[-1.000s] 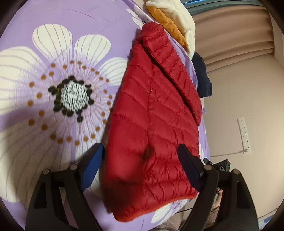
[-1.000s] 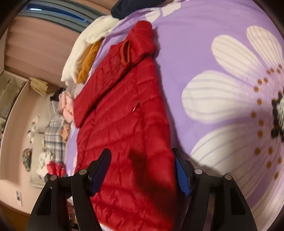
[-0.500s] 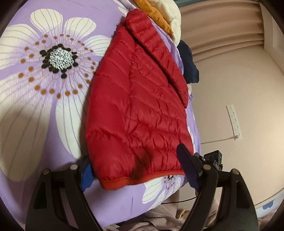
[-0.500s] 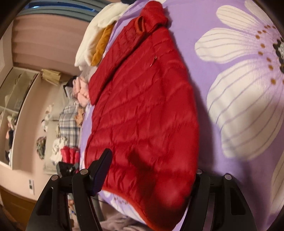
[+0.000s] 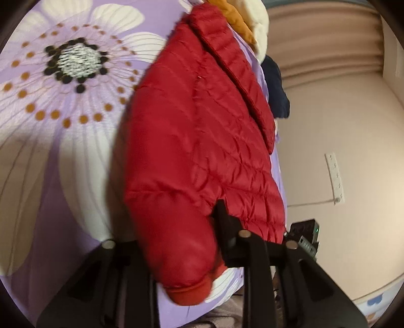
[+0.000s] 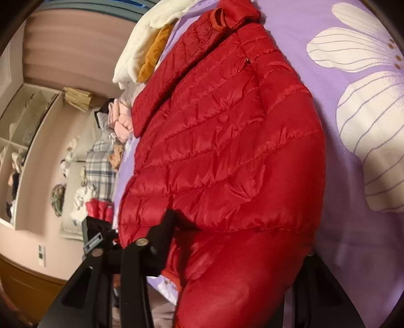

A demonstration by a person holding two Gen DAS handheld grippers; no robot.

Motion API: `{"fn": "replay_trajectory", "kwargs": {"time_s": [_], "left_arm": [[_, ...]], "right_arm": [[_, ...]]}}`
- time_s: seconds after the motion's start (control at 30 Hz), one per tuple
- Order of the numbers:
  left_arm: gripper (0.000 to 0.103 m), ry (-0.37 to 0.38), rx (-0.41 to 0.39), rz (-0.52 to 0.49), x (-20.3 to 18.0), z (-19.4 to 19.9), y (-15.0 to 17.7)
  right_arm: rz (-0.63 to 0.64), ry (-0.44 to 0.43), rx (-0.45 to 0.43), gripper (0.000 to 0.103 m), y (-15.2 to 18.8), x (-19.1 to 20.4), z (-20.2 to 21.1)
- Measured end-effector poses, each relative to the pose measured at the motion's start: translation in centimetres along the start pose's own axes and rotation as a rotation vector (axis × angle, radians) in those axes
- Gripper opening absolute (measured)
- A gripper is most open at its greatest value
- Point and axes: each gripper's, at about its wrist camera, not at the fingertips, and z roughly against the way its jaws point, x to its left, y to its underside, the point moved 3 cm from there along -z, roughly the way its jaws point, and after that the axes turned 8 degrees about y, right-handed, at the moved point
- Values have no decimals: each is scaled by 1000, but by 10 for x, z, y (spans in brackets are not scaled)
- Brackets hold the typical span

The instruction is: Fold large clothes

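Note:
A red quilted puffer jacket (image 5: 197, 121) lies lengthwise on a purple bedspread (image 5: 50, 176) printed with big white flowers, collar at the far end. My left gripper (image 5: 174, 227) is closing on the jacket's near hem corner. One black finger (image 5: 222, 217) digs into the padding and the other is hidden under the fabric. In the right wrist view the same jacket (image 6: 222, 126) bulges between the jaws of my right gripper (image 6: 237, 239), which is also closing on the hem. Its left finger (image 6: 166, 224) presses the padding; the right one is mostly covered.
Cream and orange garments (image 5: 255, 22) are heaped past the collar, with a dark navy piece (image 5: 275, 93) hanging off the bed edge. A wall socket strip (image 5: 334, 176) and cable sit beyond that edge. Plaid and pink clothes (image 6: 101, 166) and open shelves (image 6: 17, 141) lie on the other side.
Both grippers slid forward over the jacket's near hem and their jaws came together, bunching the red padding between them. The hem has lifted off the bedspread.

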Motion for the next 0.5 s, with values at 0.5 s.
{"fn": "replay_trajectory", "kwargs": {"time_s": [0.5], "left_arm": [[14,-12,-162,-191,-56,37,-13]], "right_arm": [[207,-15,-169,20,-5,44,32]]}}
